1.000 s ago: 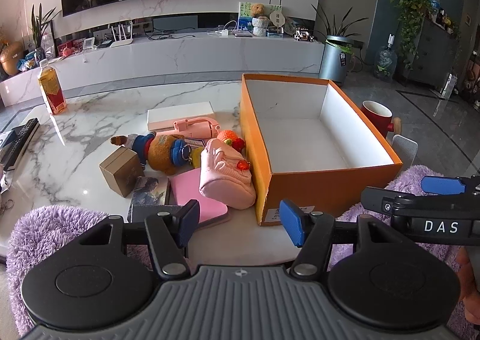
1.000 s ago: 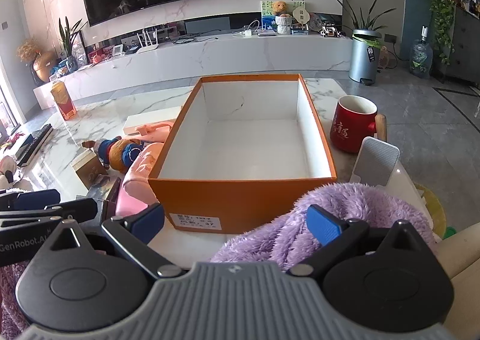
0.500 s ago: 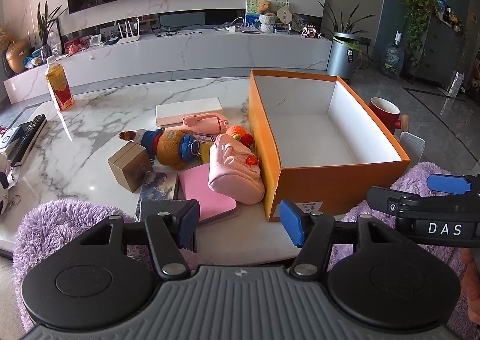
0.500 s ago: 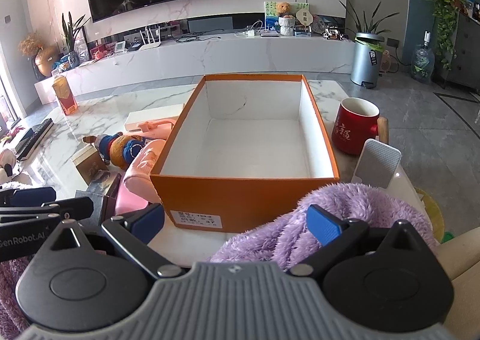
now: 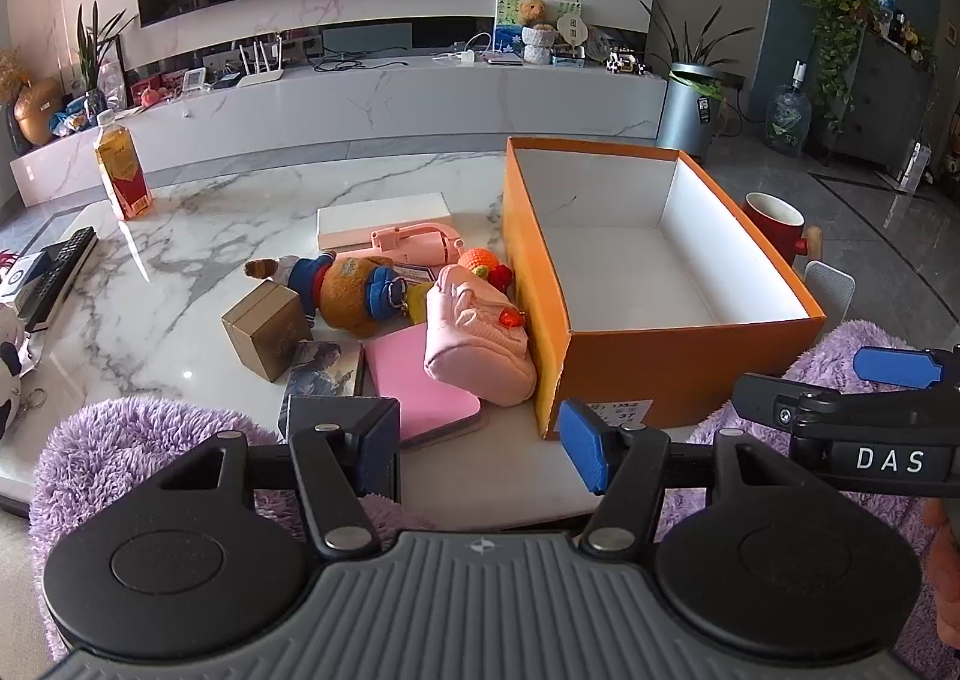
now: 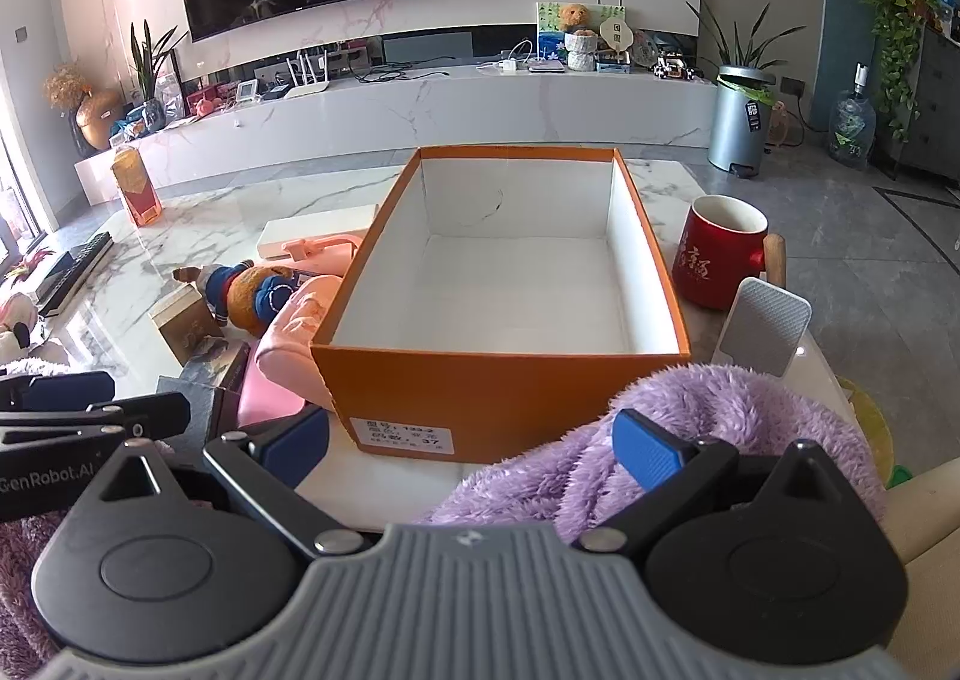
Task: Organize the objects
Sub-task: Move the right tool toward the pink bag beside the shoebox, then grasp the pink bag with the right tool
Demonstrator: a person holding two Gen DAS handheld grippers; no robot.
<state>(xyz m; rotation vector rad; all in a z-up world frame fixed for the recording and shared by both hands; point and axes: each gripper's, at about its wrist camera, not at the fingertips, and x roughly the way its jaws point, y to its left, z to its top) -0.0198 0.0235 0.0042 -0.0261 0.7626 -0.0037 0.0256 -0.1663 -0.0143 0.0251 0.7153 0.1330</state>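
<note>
An orange box (image 5: 690, 362) (image 6: 480, 386) with a bare white inside stands on the marble table (image 5: 210, 236). A pile lies against its left wall: a pink pouch (image 5: 474, 344) (image 6: 294, 332), a plush bear (image 5: 354, 290) (image 6: 252, 290), a small brown box (image 5: 267, 329), a pink notebook (image 5: 420, 386), a picture booklet (image 5: 324, 368), a white flat box (image 5: 384, 218) and a pink handheld fan (image 5: 414, 242). My left gripper (image 5: 480, 449) hovers open at the table's near edge, facing the pile. My right gripper (image 6: 471, 446) is open before the box's front wall. Neither holds anything.
A red mug (image 6: 720, 254) and a grey ribbed slab (image 6: 765, 326) stand right of the box. A drink bottle (image 5: 120, 170) is at the far left, a dark remote (image 5: 60, 272) at the left edge. Purple fluffy sleeves (image 5: 120, 440) (image 6: 690, 422) cover the near edge.
</note>
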